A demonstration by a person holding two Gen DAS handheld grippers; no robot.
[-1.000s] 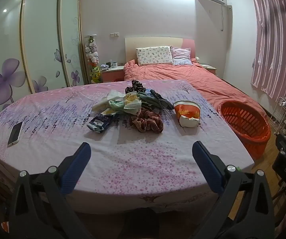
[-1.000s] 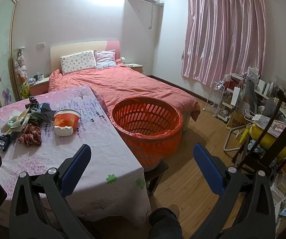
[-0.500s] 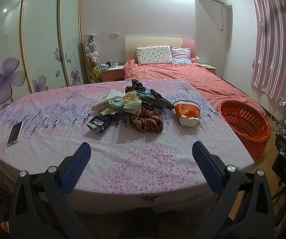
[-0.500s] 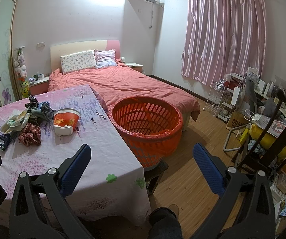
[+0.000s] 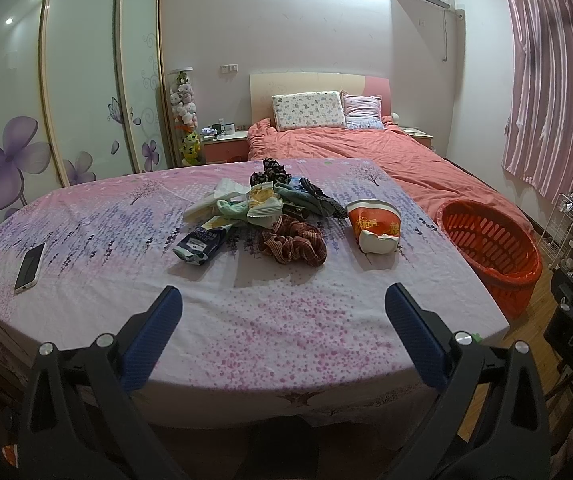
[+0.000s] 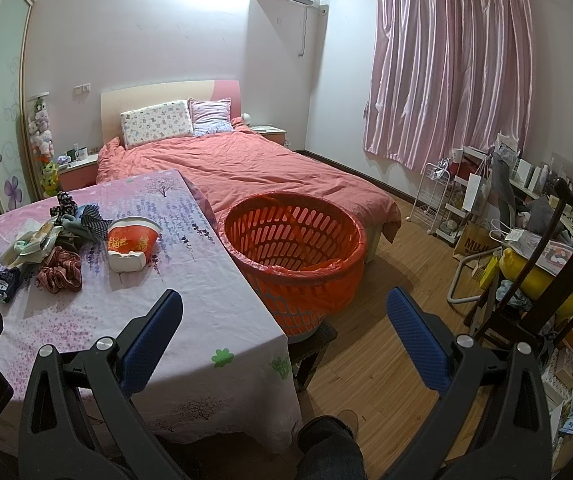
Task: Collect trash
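Left wrist view: left claw [image 5: 282, 312] spread wide, empty, hovering over the near edge of the desk [image 5: 246, 336] with its pink-and-lilac flowered cloth. Mid-desk lay one heap of wrappers and cloth scraps [image 5: 254, 204], one checked scrunchie [image 5: 292, 242], one dark snack packet [image 5: 200, 244], one crushed red-and-white paper cup [image 5: 374, 226] on its side. One phone [image 5: 29, 267] near the left edge. One orange basket [image 5: 490, 246] just beside the right edge.

Right wrist view: right claw [image 6: 284, 310] likewise wide open, gripping nothing, held above the desk corner and wooden floor [image 6: 386, 320]. Beyond stood one bed [image 6: 246, 168] with two pillows [image 6: 156, 122], and pink curtains [image 6: 446, 68].
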